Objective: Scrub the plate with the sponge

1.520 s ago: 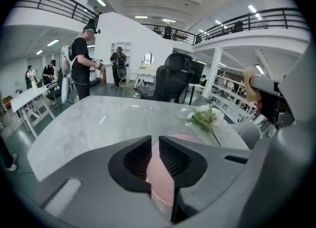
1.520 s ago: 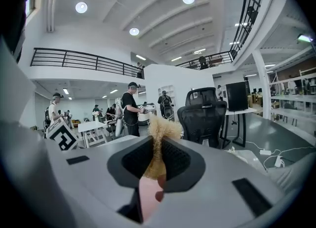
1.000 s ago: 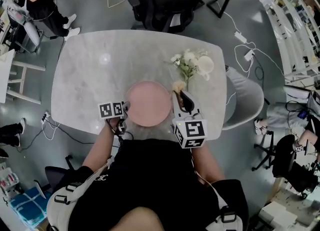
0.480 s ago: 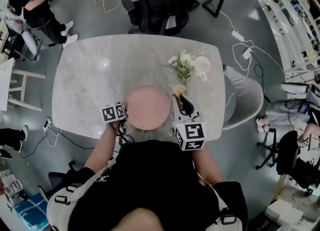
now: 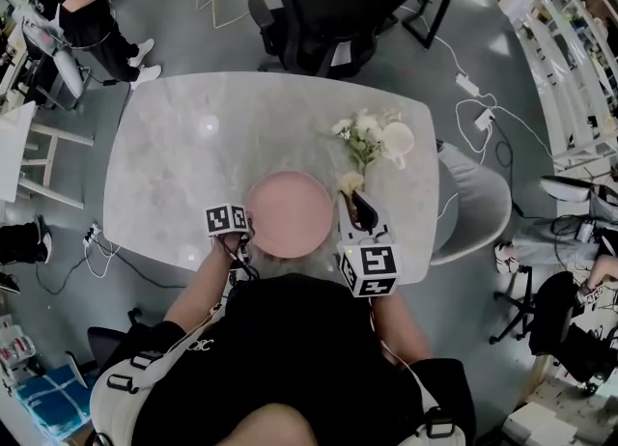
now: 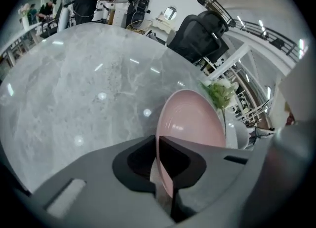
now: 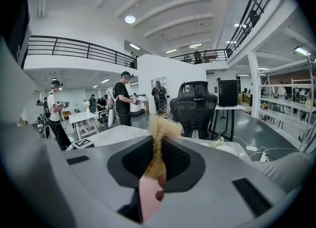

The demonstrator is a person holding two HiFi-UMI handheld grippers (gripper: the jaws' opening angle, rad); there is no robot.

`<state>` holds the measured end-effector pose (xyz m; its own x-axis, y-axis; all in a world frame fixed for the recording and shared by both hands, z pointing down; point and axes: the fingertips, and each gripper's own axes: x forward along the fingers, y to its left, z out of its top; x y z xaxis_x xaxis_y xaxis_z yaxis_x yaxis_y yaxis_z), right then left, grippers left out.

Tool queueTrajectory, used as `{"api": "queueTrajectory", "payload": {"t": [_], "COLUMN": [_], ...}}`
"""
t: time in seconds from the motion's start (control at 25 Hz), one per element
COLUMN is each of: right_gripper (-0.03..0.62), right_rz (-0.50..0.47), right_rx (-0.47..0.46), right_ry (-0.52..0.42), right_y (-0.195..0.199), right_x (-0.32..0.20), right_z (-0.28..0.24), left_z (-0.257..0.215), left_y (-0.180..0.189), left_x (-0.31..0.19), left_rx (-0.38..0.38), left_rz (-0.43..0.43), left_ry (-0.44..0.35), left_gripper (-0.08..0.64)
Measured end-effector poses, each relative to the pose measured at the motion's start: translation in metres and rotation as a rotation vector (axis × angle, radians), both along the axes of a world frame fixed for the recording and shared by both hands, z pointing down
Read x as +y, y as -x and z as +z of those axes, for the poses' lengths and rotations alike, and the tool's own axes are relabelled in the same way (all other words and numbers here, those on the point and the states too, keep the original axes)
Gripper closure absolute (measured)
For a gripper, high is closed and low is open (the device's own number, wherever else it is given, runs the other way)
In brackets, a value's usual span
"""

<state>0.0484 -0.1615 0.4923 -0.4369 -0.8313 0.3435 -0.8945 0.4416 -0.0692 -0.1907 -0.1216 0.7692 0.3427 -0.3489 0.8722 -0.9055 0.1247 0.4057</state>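
**Grip on plate rim, newly taken**

Left gripper [image 6: 162, 170]: jaws have just been closing and are now pinched on the near rim of the plate [image 6: 190, 123]. The plate is judged steadied, so scrubbing can start.

Right gripper [image 7: 157, 165]: clamped on the sponge [image 7: 160, 133], which is held just beside the plate's right rim.

Plate: pink, set at the near edge of the table [image 5: 174, 164].

Writing: none legible. Only square markers [image 5: 370, 270] are seen.
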Motion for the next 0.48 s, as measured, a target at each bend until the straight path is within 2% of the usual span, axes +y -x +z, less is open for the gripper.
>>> {"api": "queueTrajectory", "payload": {"t": [0.12,0.28,0.48], "right_gripper": [0.541,0.541,0.541], "right_rz": [-0.024,-0.048,-0.114], "right_rx": [0.005,-0.012,-0.019], "right_ry": [0.008,0.016,0.064], "right_y": [0.004,0.014,0.042], "right_x": [0.001,-0.005,-0.008], "right_z": [0.005,0.006,0.018], "left_z": [-0.020,-0.055,-0.101], "left_y": [-0.004,-0.002,-0.011], "left_x": [-0.004,-0.018,-0.035], "left_rx": [0.059,0.046,0.078], "left_rz": [-0.030,-0.014,0.000], "left_ry": [-0.058,-0.146,-0.258], "left_gripper": [0.540,0.537,0.538]}}
